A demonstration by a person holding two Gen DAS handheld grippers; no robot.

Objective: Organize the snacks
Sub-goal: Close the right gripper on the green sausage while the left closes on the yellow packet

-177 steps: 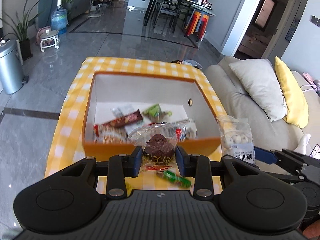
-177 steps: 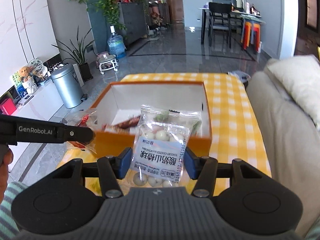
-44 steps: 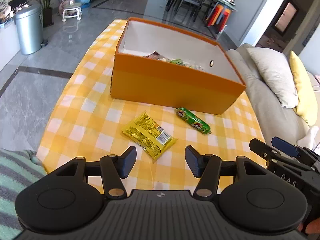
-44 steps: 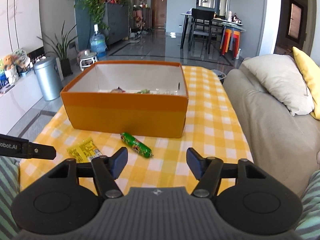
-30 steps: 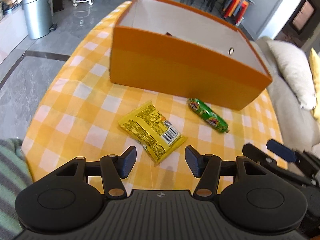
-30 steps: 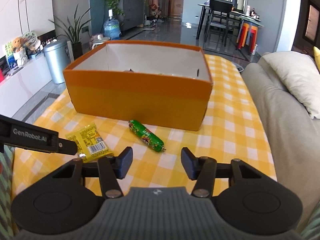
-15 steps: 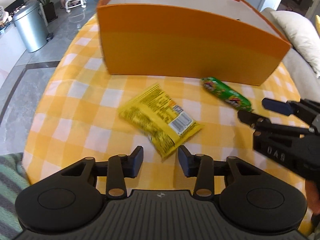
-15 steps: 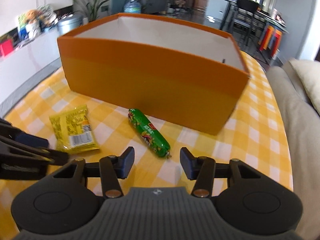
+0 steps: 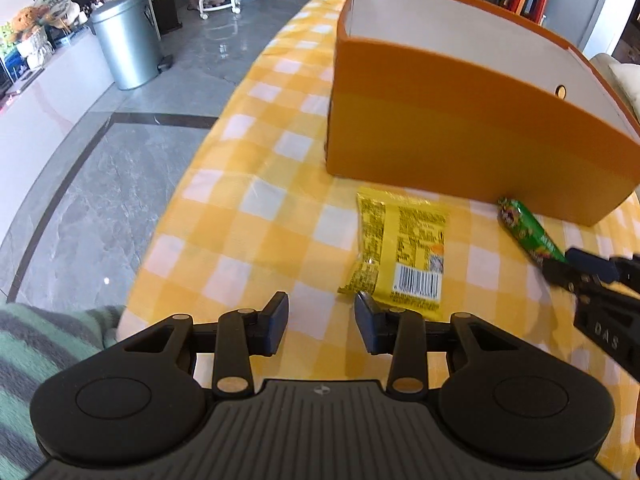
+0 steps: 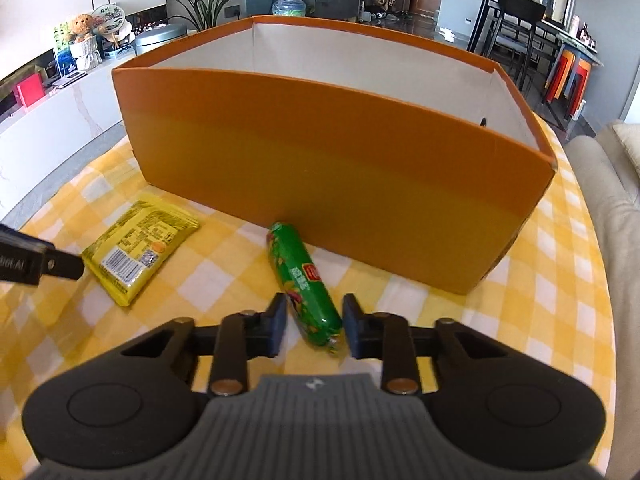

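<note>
A yellow snack packet (image 9: 402, 254) lies flat on the yellow checked tablecloth in front of the orange box (image 9: 460, 132). My left gripper (image 9: 321, 322) is open, low over the cloth, its right finger at the packet's near left corner. A green sausage stick (image 10: 304, 280) lies in front of the orange box (image 10: 328, 168). My right gripper (image 10: 314, 326) is open with the stick's near end between its fingers, not clamped. The packet also shows in the right wrist view (image 10: 140, 240); the stick shows in the left wrist view (image 9: 528, 232). The box contents are hidden.
The table's left edge drops to a grey tiled floor with a metal bin (image 9: 126, 46). A beige sofa (image 10: 612, 216) runs along the table's right side. The right gripper's tip (image 9: 592, 272) reaches in at the right of the left wrist view.
Both grippers dropped lower and moved forward. The left one shifted left of the packet. The right one closed in until the green stick's end sits between its fingers.
</note>
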